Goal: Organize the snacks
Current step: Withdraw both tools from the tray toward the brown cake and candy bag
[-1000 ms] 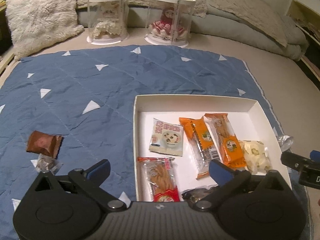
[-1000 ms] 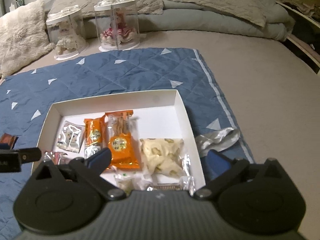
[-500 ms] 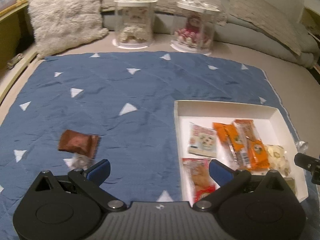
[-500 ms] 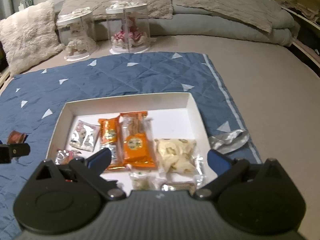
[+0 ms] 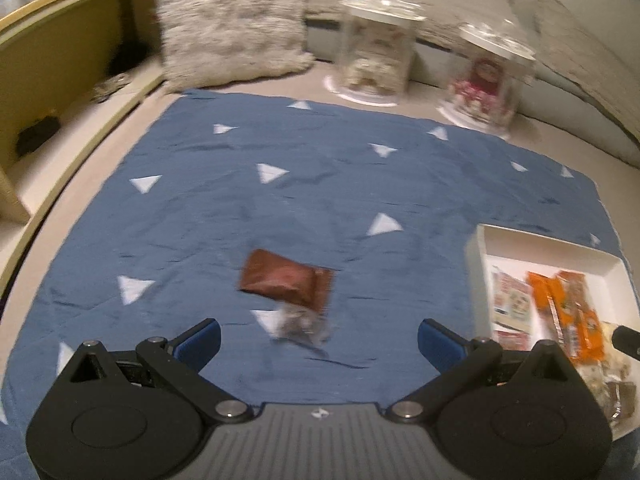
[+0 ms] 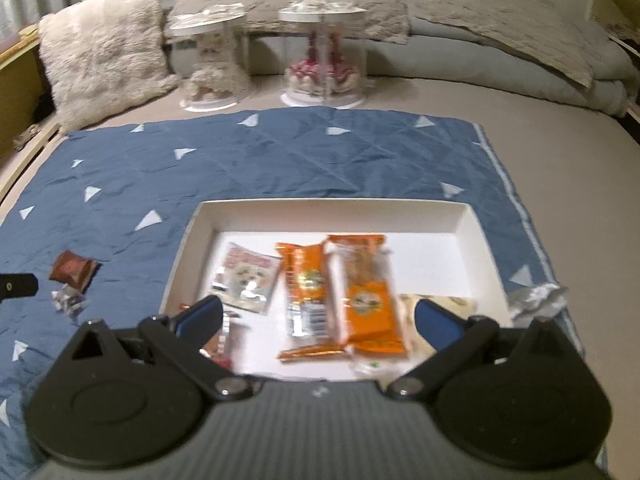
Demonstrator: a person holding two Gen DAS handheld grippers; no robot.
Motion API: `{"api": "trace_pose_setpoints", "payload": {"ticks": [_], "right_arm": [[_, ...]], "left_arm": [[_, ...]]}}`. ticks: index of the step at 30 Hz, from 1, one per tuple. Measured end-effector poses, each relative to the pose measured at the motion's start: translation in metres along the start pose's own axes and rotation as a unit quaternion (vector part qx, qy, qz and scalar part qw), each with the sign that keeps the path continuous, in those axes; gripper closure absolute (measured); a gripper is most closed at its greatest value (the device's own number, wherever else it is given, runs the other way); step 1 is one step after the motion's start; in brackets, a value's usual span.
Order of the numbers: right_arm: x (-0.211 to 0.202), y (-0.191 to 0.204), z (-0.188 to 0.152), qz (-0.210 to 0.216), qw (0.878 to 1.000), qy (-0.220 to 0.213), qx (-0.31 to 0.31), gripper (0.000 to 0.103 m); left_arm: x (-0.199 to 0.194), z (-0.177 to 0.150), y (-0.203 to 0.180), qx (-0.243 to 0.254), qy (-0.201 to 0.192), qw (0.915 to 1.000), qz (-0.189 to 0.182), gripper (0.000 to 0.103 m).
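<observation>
A brown snack packet [image 5: 286, 278] lies on the blue quilted mat [image 5: 320, 184], with a small clear-wrapped candy [image 5: 298, 324] just in front of it. My left gripper [image 5: 318, 338] is open, and both sit just ahead of its spread fingers. The white tray [image 6: 476, 236] holds orange bars [image 6: 360, 292], a pale cracker packet [image 6: 246, 278] and other snacks. My right gripper [image 6: 316, 318] hangs open over the tray's near edge. In the right wrist view the brown packet [image 6: 74, 272] and candy [image 6: 68, 300] lie left of the tray [image 5: 476, 256].
A crumpled silver wrapper [image 6: 538, 300] lies right of the tray. Two clear domes with dolls [image 6: 212, 64] [image 6: 324, 60] stand behind the mat, beside a fluffy cushion [image 6: 100, 52]. A wooden bed frame [image 5: 60, 60] runs along the left.
My left gripper has swung left from the tray until the brown packet and candy lie between its fingers. The right gripper has shifted slightly over the tray. Both stayed open.
</observation>
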State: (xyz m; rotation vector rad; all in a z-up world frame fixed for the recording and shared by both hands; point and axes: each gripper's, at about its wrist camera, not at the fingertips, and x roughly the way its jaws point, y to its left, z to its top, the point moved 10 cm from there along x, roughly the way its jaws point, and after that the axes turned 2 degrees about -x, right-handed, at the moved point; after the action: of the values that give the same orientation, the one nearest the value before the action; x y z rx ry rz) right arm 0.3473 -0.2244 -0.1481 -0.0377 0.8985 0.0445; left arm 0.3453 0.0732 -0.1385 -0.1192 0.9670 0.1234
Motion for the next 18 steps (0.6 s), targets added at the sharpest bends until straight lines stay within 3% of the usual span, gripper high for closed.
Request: {"api": "trace_pose_setpoints", "payload": {"ticks": [11,18], "right_arm": [[0.007,0.083,0.015,0.055,0.998,-0.002,-0.028,0.000],[0.022,0.129,0.029,0.089,0.996,-0.003,-0.028,0.000]], "left_arm": [[0.000,-0.003,0.075,-0.045,0.002,0.9985,0.032,0.000],[0.011,0.001,0.079,-0.049,-0.008,0.9987,-0.010,0.000]]}}
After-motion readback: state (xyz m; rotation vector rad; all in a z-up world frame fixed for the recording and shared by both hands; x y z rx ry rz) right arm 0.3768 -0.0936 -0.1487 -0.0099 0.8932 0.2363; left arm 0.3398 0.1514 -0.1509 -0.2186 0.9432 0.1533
